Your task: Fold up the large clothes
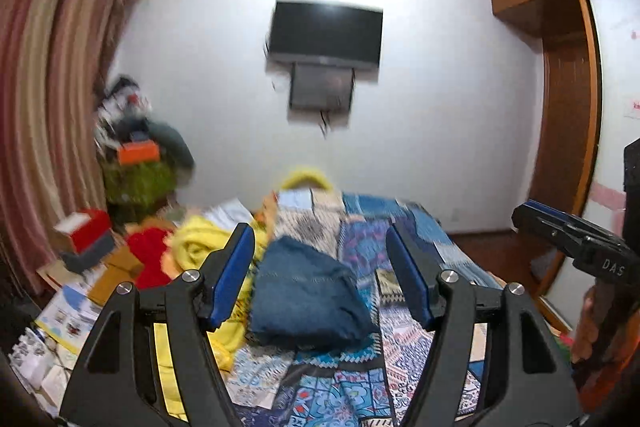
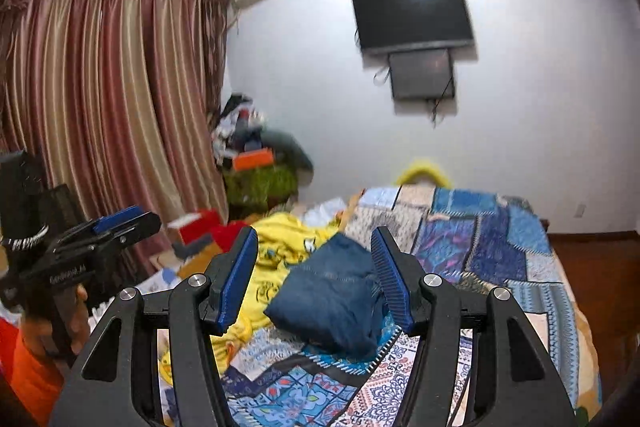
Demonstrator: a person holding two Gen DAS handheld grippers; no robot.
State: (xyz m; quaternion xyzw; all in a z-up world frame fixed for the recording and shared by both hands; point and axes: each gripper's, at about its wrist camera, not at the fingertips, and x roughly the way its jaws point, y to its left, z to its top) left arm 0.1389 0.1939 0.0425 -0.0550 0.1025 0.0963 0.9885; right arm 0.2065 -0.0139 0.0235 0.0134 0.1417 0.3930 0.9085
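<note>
Both tongs, left [image 1: 320, 267] and right [image 2: 314, 269], hang open and empty above the folded blue garment [image 1: 308, 303]; that fold looks finished; next likely needs reaching for the yellow garment [image 2: 280, 251].

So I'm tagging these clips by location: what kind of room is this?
Most likely a home bedroom: a bed with a patchwork cover, a wall-mounted TV, striped curtains, and a wooden wardrobe.

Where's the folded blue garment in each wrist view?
Left wrist: folded blue garment lies center frame on the quilt, between the open left gripper fingers.
Right wrist: garment center, between the open right gripper fingers.
Shared landmark: wall TV.
</note>
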